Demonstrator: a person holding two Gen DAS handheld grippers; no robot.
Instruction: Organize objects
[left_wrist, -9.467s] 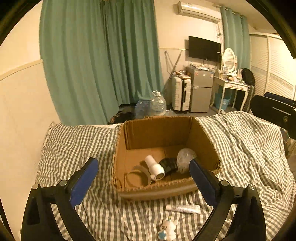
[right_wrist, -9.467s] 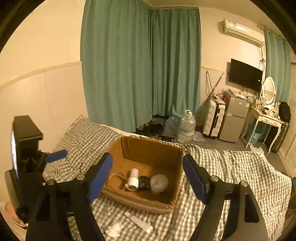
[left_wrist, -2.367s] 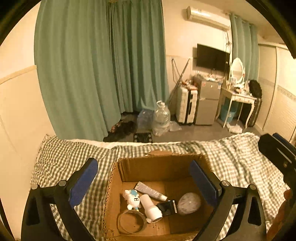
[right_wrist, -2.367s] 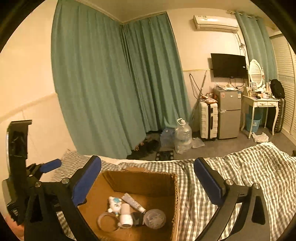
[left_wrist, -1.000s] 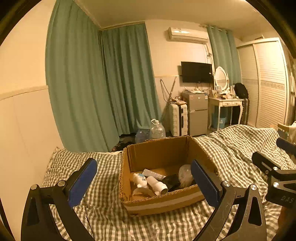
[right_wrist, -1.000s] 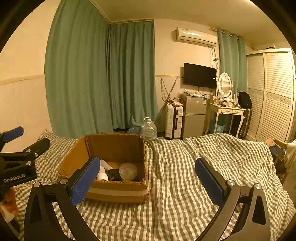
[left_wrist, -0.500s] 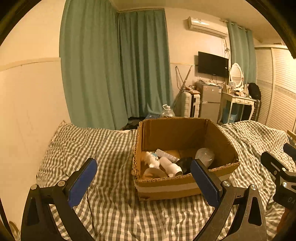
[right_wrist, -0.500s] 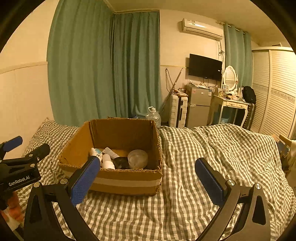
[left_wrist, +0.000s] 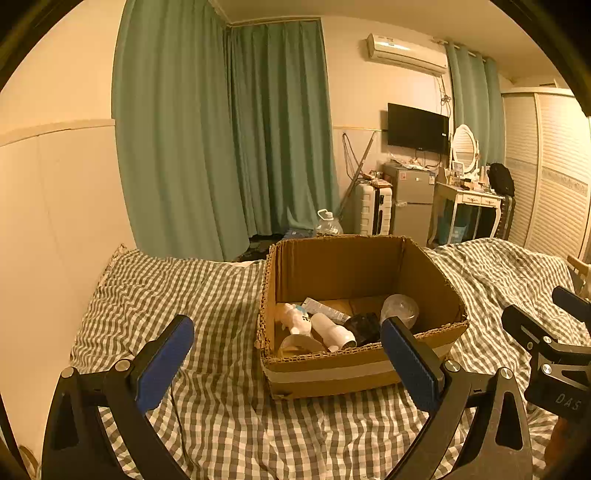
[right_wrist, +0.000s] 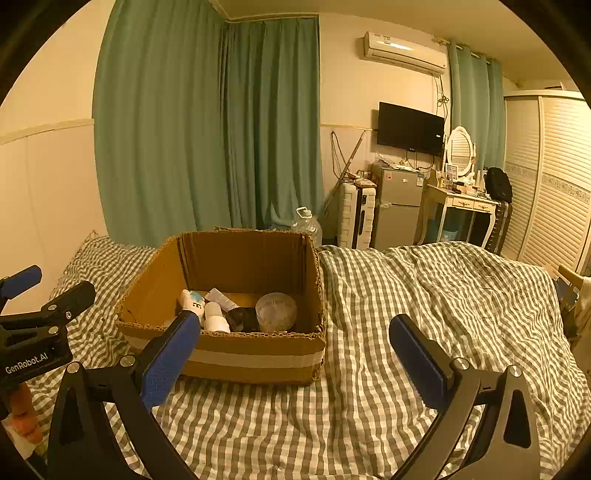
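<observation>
An open cardboard box (left_wrist: 332, 369) (right_wrist: 251, 360) stands on the checked bedspread. Inside lie a small white toy figure (left_wrist: 295, 319) (right_wrist: 192, 301), a white tube (left_wrist: 325, 306) (right_wrist: 221, 297), a white cylinder (left_wrist: 332, 328) (right_wrist: 216, 317), a black object (left_wrist: 364, 325) (right_wrist: 242, 317), a clear round lid (left_wrist: 400, 308) (right_wrist: 276, 310) and a tape ring (left_wrist: 299, 341). My left gripper (left_wrist: 288, 365) is open and empty, low in front of the box. My right gripper (right_wrist: 295, 358) is open and empty, in front of the box's right corner.
The checked bedspread (left_wrist: 207, 302) (right_wrist: 424, 295) is rumpled to the right. A wall panel (left_wrist: 55, 221) runs along the left. Green curtains (right_wrist: 207, 129), a water jug (right_wrist: 306, 223), a suitcase, a small fridge and a dressing table stand beyond the bed.
Both grippers pulled back and lowered from above the box. The toy figure and the tube, on the bedspread 9.5 s ago, now lie in the box.
</observation>
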